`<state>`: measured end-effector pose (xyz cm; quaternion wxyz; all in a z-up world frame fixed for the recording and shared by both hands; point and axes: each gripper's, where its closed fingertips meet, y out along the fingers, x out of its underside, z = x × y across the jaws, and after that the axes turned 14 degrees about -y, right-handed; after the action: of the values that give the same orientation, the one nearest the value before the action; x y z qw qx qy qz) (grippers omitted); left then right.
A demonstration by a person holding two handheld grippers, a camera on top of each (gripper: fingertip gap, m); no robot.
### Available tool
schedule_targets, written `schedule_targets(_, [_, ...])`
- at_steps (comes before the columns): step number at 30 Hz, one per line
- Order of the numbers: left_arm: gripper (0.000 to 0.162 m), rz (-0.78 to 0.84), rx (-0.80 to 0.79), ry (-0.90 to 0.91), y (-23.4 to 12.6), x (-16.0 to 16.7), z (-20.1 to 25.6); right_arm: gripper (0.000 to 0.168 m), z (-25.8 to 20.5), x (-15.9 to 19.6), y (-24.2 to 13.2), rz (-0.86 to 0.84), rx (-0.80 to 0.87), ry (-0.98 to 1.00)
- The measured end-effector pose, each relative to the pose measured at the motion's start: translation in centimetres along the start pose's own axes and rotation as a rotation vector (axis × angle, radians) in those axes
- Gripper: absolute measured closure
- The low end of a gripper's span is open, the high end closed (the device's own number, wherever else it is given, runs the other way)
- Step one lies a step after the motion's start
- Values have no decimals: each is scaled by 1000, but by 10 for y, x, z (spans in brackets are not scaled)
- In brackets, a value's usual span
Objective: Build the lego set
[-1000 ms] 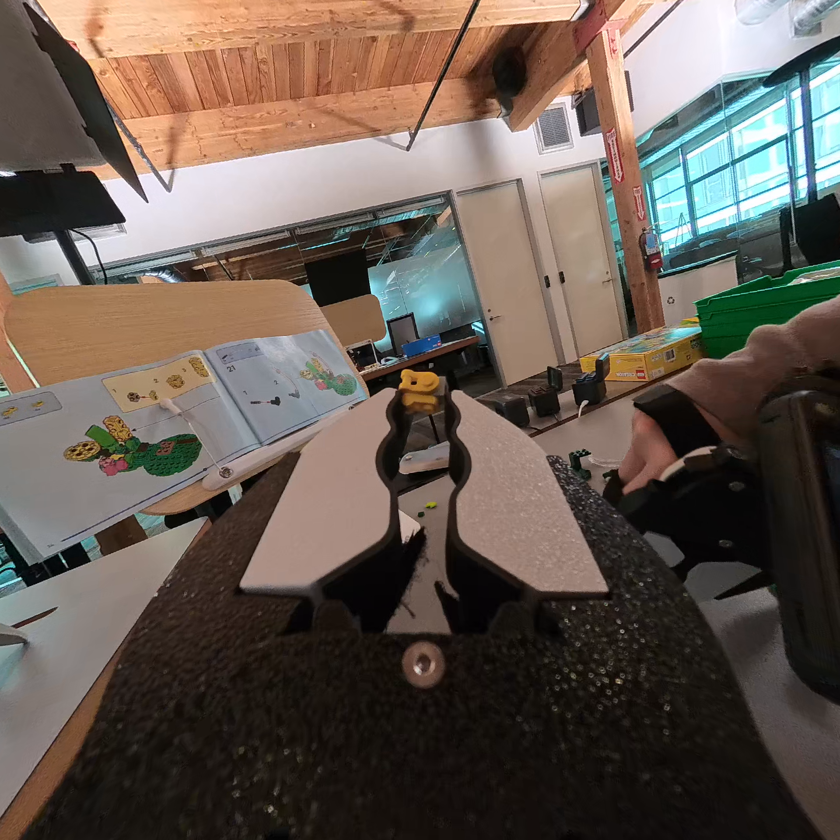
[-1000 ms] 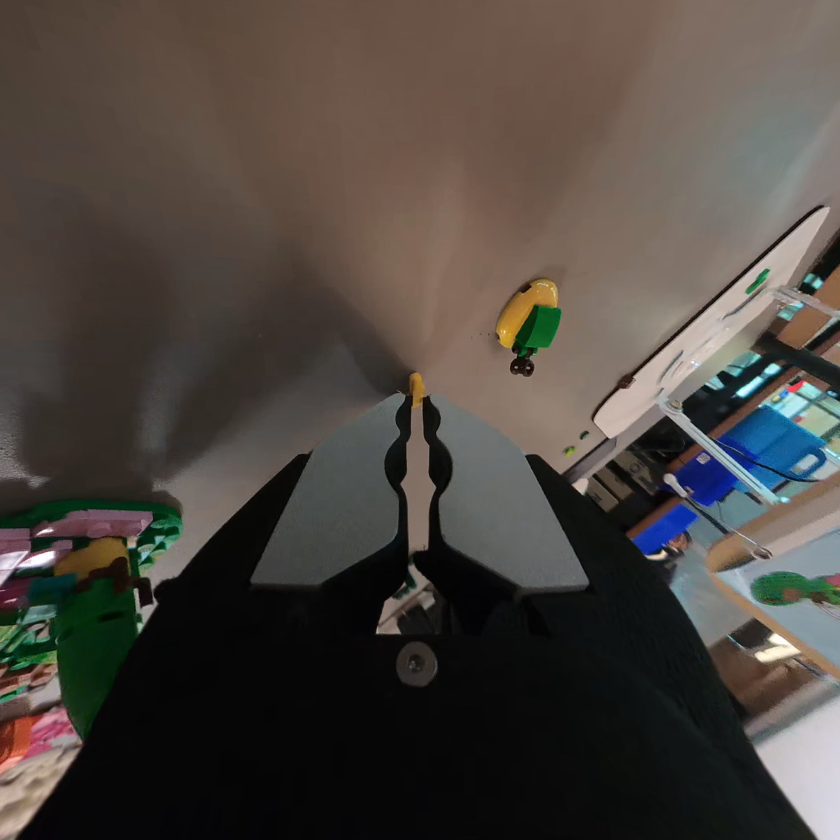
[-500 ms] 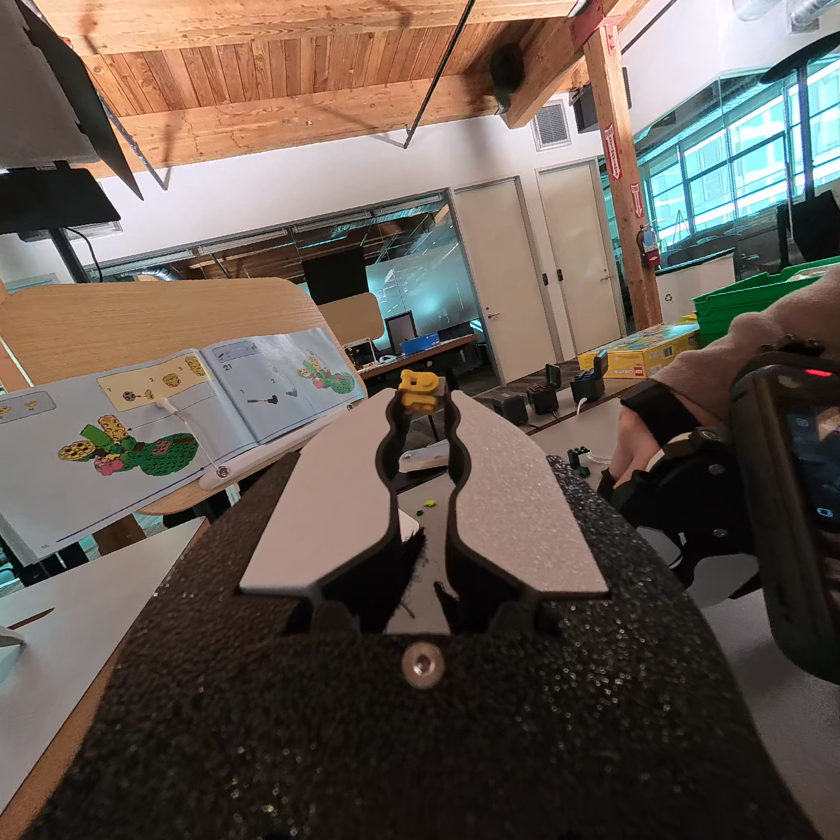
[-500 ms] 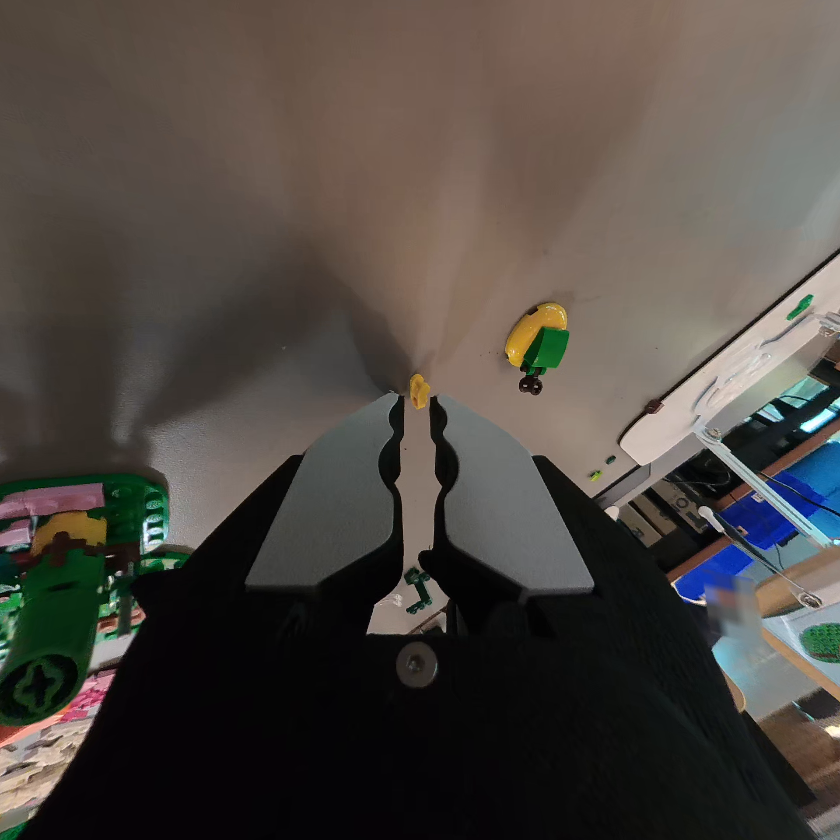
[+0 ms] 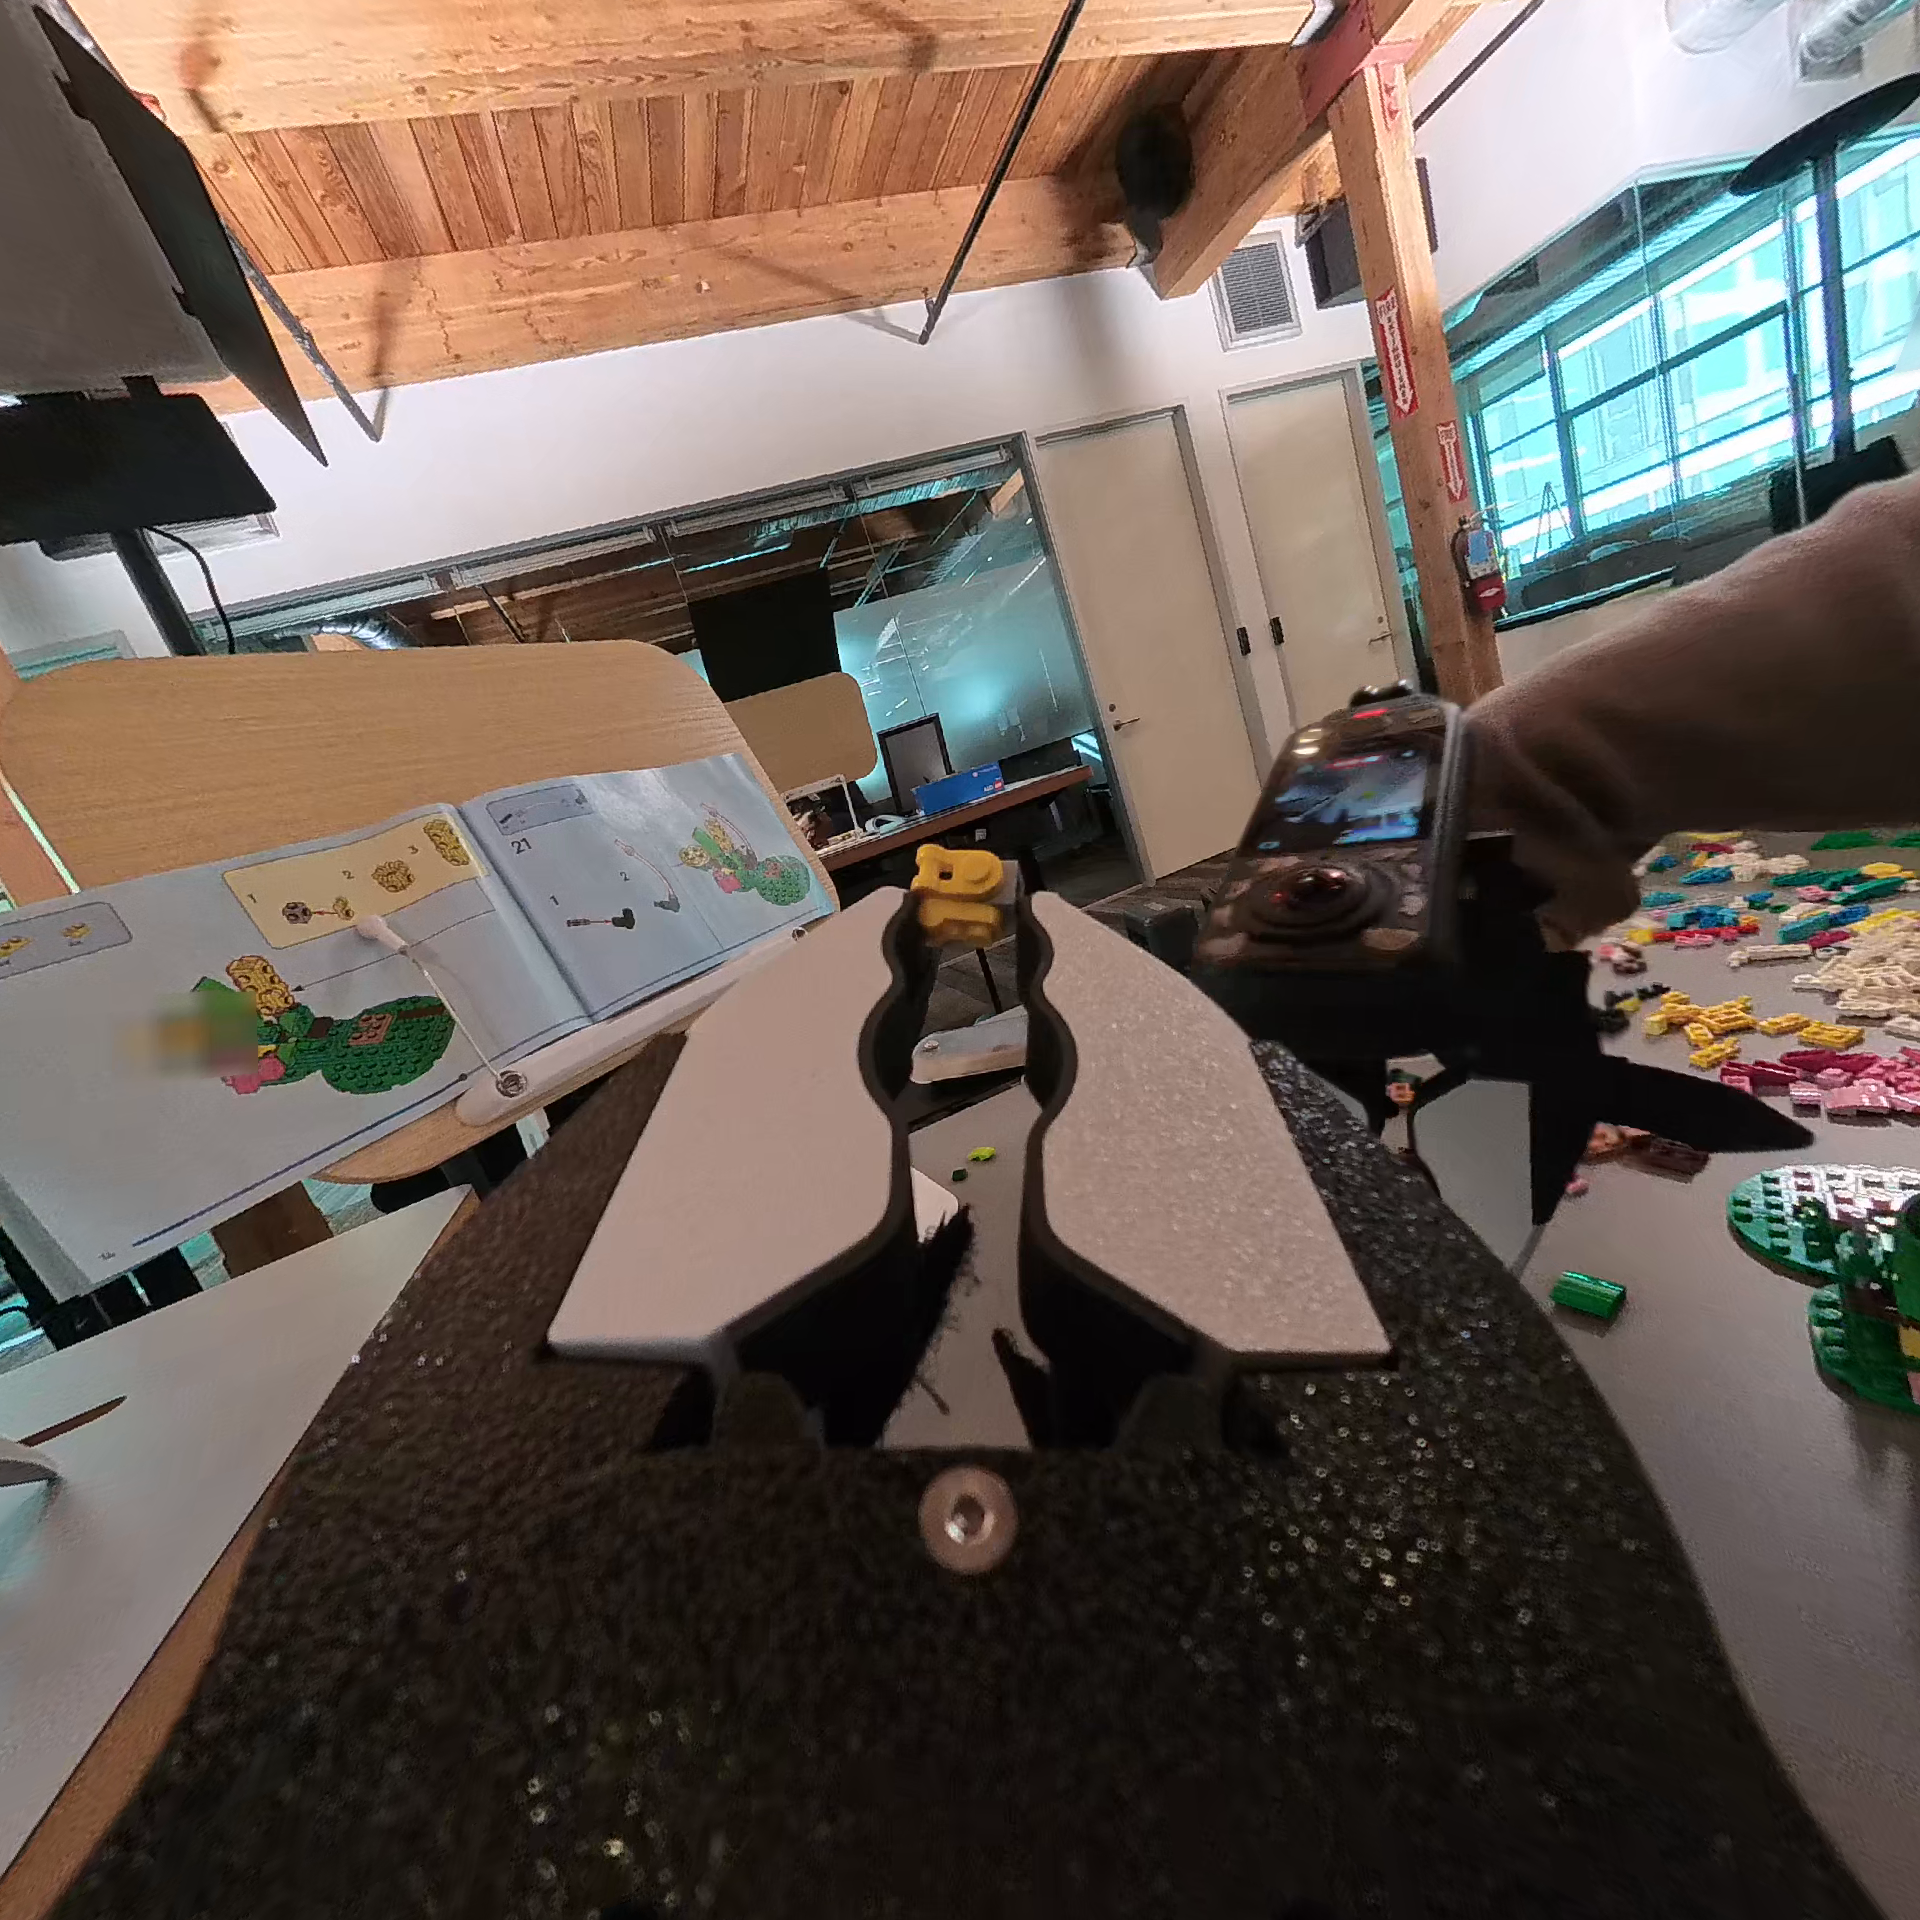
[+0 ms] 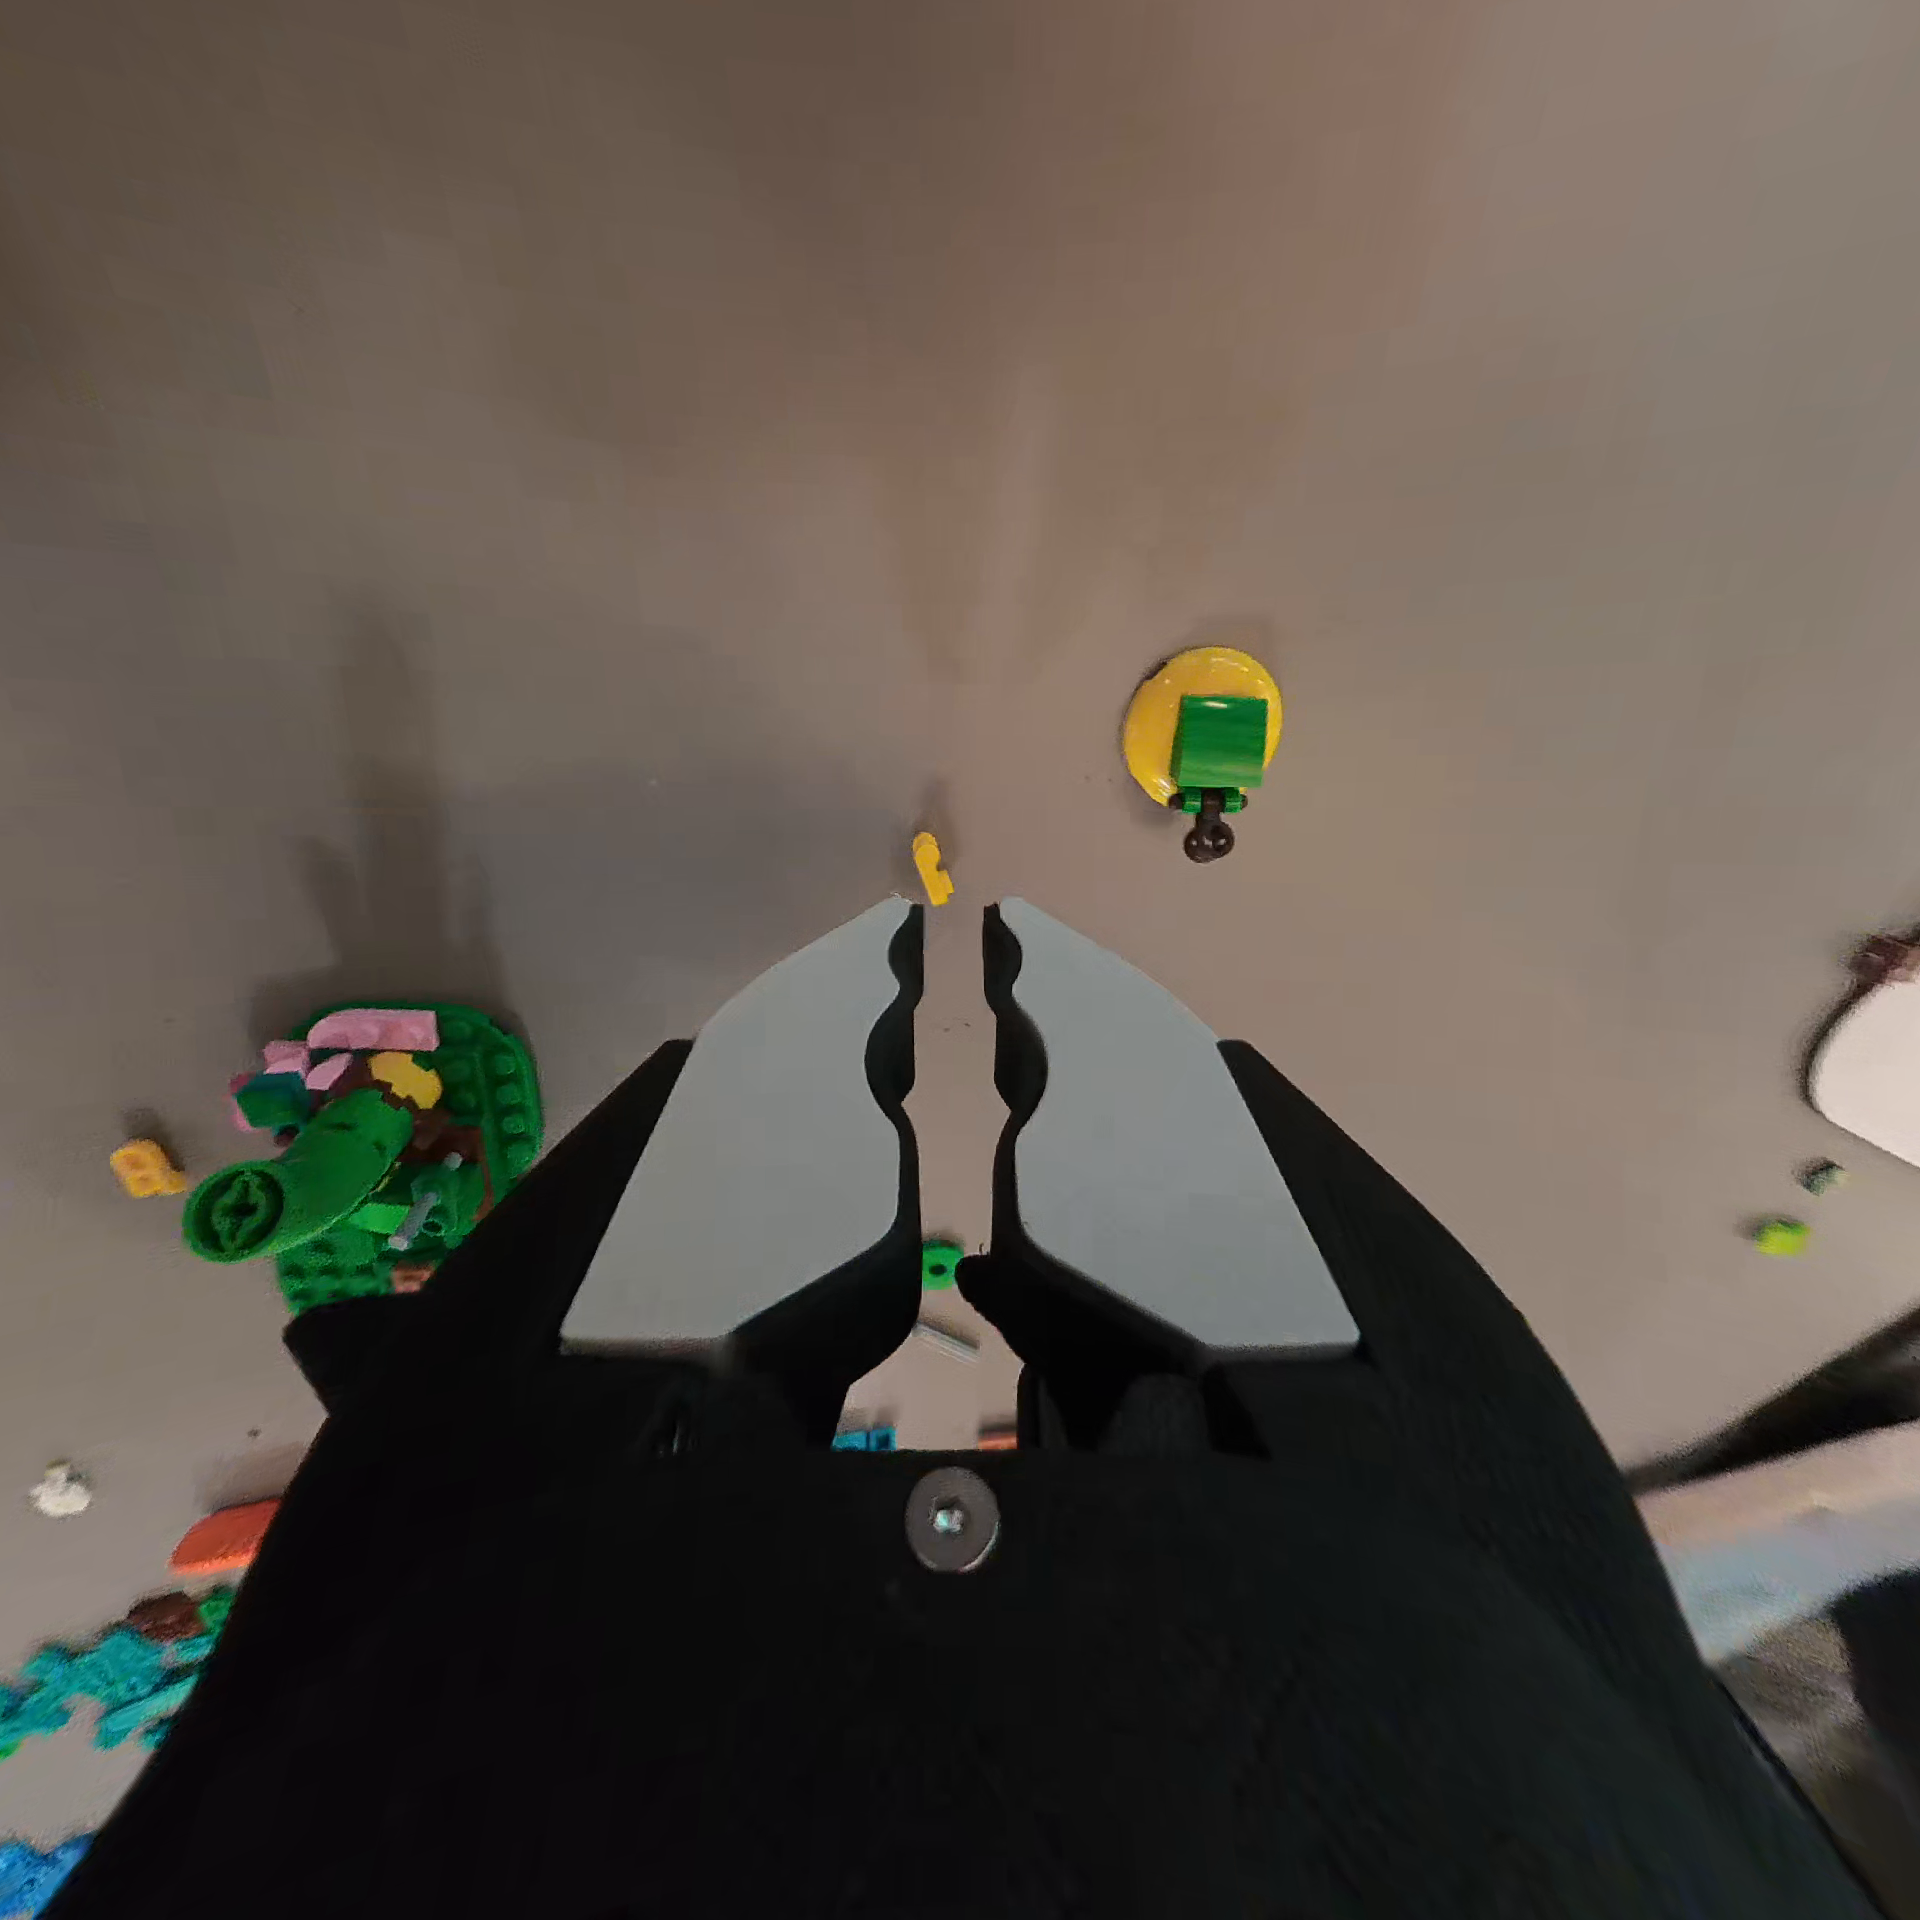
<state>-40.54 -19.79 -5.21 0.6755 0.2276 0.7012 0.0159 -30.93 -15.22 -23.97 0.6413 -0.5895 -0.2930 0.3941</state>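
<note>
My left gripper point(image 5: 958, 902) is shut on a small yellow lego piece point(image 5: 956, 881) and holds it up in the air, facing the open instruction booklet point(image 5: 416, 935). My right gripper point(image 6: 951, 906) is open and empty, pointing down at the grey table. A small yellow lego piece point(image 6: 932, 867) lies on the table just beyond its fingertips. A yellow round piece with a green brick and a dark clip point(image 6: 1205, 740) lies further right. The green lego build point(image 6: 384, 1132) stands at the left, and its edge shows in the left wrist view point(image 5: 1860, 1278). The right gripper's body point(image 5: 1351, 831) shows there too.
Loose lego pieces in many colours point(image 5: 1787, 956) are spread over the table at the right. A green brick point(image 5: 1588, 1295) lies near the build. A white stand foot point(image 6: 1870, 1081) is at the right edge. Small green bits point(image 6: 1779, 1233) lie beside it. My right fingertips sit around 20 centimetres from my left ones.
My right gripper opened, let go of the small yellow piece on the table, and rose away from it. My left gripper has kept hold of its yellow piece.
</note>
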Motion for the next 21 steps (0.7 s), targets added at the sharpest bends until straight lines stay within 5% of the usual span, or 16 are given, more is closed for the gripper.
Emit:
schedule_targets(11, [145, 8, -24, 17, -1, -1, -5, 165, -1, 5, 22, -31, -94, 8])
schedule_targets(16, [145, 30, -70, 17, -5, -4, -14, 167, 23, -18, 19, 62, 144, -99])
schedule_targets(21, [145, 49, -122, 20, -10, -8, -24, 167, 50, -39, 21, -45, 471, -430])
